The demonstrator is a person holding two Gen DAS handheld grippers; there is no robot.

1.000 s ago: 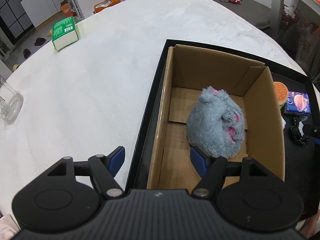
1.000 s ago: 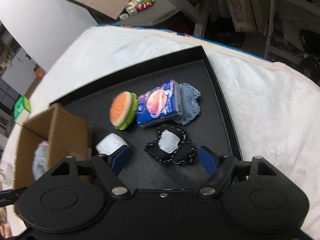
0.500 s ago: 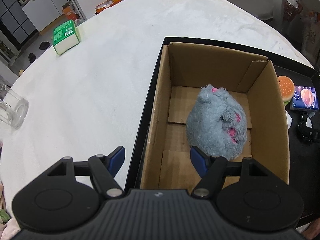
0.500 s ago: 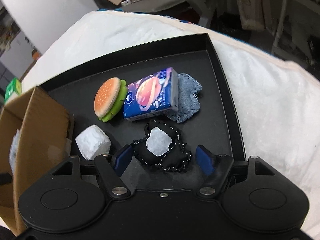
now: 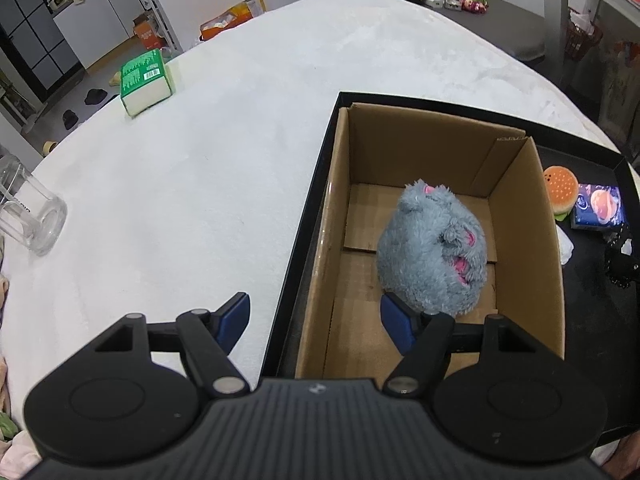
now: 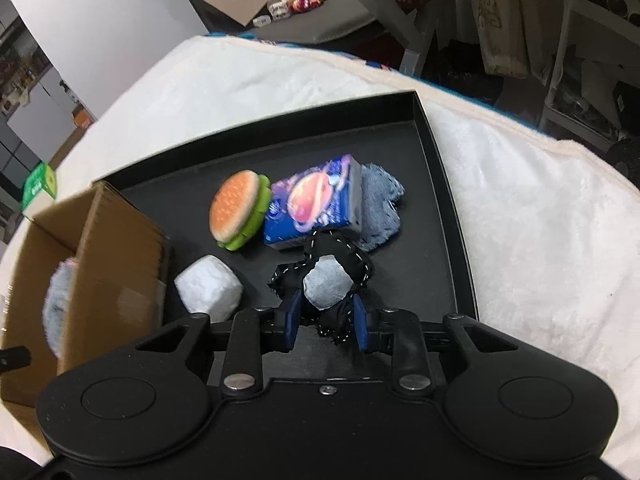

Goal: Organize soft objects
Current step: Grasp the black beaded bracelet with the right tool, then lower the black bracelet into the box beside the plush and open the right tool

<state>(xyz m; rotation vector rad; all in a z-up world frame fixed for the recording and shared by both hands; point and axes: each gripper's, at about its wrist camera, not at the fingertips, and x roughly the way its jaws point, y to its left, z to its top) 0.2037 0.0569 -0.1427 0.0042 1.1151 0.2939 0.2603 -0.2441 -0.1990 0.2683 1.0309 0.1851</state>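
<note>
A grey plush toy [image 5: 434,256] lies inside the cardboard box [image 5: 524,248], which stands on the black tray [image 5: 308,208]. My left gripper [image 5: 316,320] is open and empty, straddling the box's left wall. In the right wrist view my right gripper [image 6: 325,322] is shut on a black stitched pouch with a white patch [image 6: 326,280], which is lifted off the tray [image 6: 448,200]. A burger toy [image 6: 236,208], a blue space-print pack [image 6: 316,204], a grey-blue cloth [image 6: 380,212] and a white soft cube [image 6: 208,288] lie on the tray.
A green box [image 5: 146,80] and a glass jar [image 5: 28,216] sit on the white tablecloth [image 5: 200,168] to the left. The box [image 6: 92,256] stands at the tray's left end in the right wrist view. Shelves and clutter lie beyond the table.
My right gripper has closed on the black pouch and lifted it. My left gripper has drifted back and up a little, still open.
</note>
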